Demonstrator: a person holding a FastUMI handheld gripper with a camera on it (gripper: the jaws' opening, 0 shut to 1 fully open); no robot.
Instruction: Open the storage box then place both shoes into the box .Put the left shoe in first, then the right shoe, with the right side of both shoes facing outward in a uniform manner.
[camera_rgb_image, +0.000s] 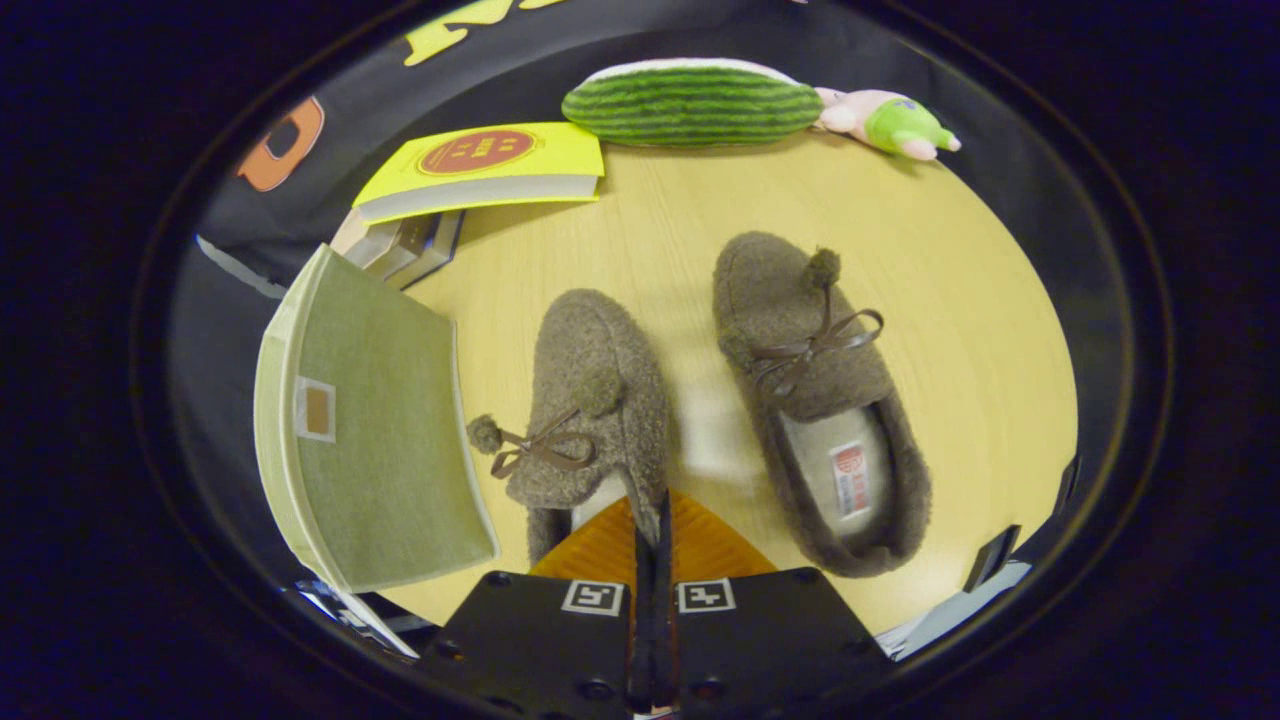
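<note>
Gripper (652, 520) pinched on the collar of the left shoe (592, 400).

The fingers are closed on its inner side wall; its long axis runs near-to-far, toe pointing away. The right shoe (812, 390) lies parallel, just right, toe far. The storage box (370, 430) stands left, touching neither.

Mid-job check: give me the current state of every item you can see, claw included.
storage box: lid closed, beside the left shoe
left shoe: on the table, its rim pinched in the claw
right shoe: upright on the table, untouched
claw: shut on the left shoe's rim
yellow book: closed, atop a stack
</note>
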